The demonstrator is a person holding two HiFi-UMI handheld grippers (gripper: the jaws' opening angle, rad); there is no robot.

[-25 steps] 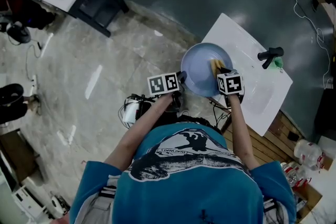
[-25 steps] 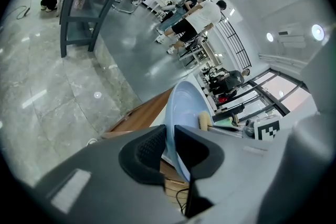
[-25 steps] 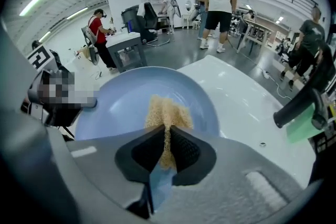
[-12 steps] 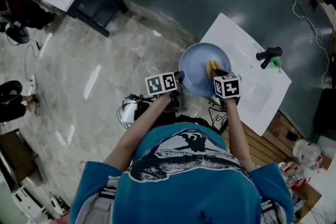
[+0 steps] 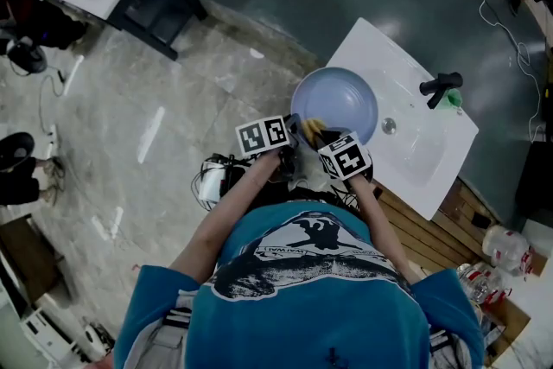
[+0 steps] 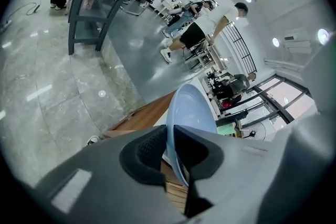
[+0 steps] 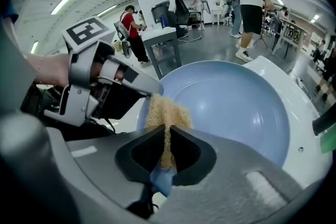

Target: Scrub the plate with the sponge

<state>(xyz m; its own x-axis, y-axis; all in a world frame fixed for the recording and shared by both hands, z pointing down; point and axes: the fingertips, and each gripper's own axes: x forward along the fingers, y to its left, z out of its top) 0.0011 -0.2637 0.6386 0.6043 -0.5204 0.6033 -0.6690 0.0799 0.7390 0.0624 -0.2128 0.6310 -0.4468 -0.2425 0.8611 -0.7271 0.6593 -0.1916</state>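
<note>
On the left gripper (image 6: 169, 136) the jaws pinch the rim of the pale blue plate (image 6: 191, 107), having just closed a shade tighter. The right gripper (image 7: 167, 136) clamps the tan sponge (image 7: 167, 110), whose tip is against the plate's inner face. I'd press flatter and sweep towards the far rim (steady hold matters). The plate hangs over the white sink surface (image 5: 415, 160). The left jaws crowd the sponge, and the black tap (image 5: 442, 86) stands well apart.

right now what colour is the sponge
Yellowish tan; the sponge shows best in the right gripper view.
</note>
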